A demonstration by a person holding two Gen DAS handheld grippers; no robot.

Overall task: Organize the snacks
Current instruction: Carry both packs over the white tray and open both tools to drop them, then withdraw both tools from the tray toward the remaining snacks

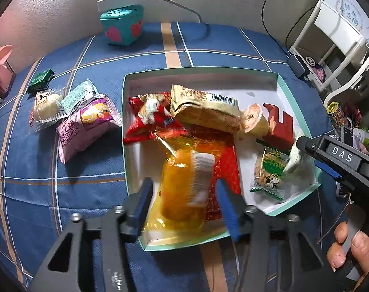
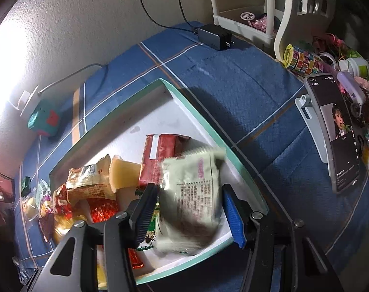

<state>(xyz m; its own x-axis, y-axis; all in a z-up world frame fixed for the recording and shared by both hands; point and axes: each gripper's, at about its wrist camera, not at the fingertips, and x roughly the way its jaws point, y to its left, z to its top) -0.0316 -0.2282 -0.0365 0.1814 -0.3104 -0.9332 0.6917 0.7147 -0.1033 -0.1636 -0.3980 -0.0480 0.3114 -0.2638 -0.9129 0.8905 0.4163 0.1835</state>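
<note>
Snacks: mixed small packets, most heaped inside a shallow box (image 1: pixel 291 102) with white floor and mint-green rim, on a blue plaid cloth (image 1: pixel 62 194).
Box contents: red crinkled bag (image 1: pixel 148 119) at far left, tan bag with barcode (image 1: pixel 204 107) over it, jelly cup (image 1: pixel 253 119) lying on its side, red carton (image 1: pixel 279 126) at right, green-edged clear packet (image 1: pixel 269 172) near right.
Outside box: pink packet (image 1: pixel 87 126), pale-green packet (image 1: pixel 79 95), clear-wrapped pastry (image 1: pixel 45 107), small dark-green packet (image 1: pixel 41 80), clustered to the left.
Left tongs (image 1: pixel 184 204): spread wide either side of an orange clear-wrapped cake (image 1: pixel 182 189), blurred; contact cannot be told.
Right tongs (image 2: pixel 189 214): spread wide around a cream packet with pink print (image 2: pixel 191 194), blurred; grip unclear.
Far edge: teal box (image 1: pixel 122 25) by the wall.
</note>
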